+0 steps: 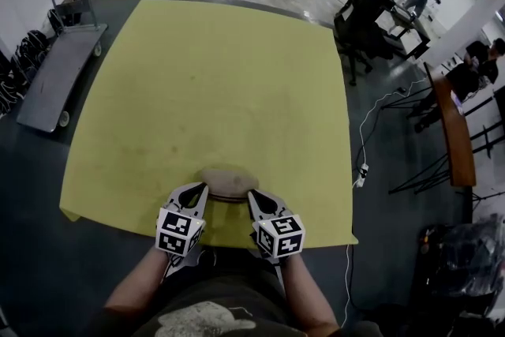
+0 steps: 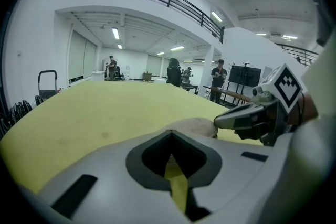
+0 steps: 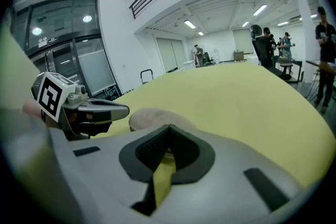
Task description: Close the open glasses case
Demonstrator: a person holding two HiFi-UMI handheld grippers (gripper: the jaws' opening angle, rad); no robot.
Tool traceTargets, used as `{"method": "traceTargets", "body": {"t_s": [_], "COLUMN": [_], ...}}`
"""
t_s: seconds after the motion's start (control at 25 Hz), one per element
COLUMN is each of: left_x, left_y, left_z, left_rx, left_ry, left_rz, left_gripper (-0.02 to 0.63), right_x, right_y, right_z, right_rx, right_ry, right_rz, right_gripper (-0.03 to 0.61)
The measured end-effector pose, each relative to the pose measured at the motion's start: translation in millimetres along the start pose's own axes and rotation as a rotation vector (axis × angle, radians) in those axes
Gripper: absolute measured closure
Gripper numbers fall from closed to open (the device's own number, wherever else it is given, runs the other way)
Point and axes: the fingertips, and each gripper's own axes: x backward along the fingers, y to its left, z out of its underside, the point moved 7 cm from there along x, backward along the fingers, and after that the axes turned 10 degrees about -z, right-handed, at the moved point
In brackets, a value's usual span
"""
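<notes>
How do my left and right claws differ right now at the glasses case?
The left claw flanks the glasses case at its left end, the right claw at its right end. The left claw angles inward to the right, the right claw to the left. Shared: both shut, holding nothing.

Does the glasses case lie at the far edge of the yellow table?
No, the glasses case lies at the near edge of the yellow table.

1. Your left gripper (image 1: 196, 192) has its jaws pressed together with nothing between them (tips aimed forward and slightly inward).
2. Your right gripper (image 1: 256, 198) is the same: jaws together, empty, angled in toward the left one.
3. Your forearms (image 1: 139, 288) are bare and reach forward side by side.
</notes>
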Motion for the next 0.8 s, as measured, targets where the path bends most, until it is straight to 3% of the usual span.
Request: {"method": "traceTargets", "body": {"t_s": [0.36,0.8], "left_x": [-6.2,-8.1], "left_y": [-4.0,-6.4], "left_z": [14.4,18.5], "left_rx": [-0.007,0.009], "left_ry": [0.060,0.054], "left_rz": [-0.009,-0.036], "left_gripper": [0.606,0.606], "right_x": [-0.8,3.3], "right_y": [1.3,2.0], "right_z": [10.4,16.6], "right_rx": [-0.004,-0.005], "right_ry": [0.031,0.042], "right_rz": [0.007,0.019], "right_gripper": [0.590,0.589]}}
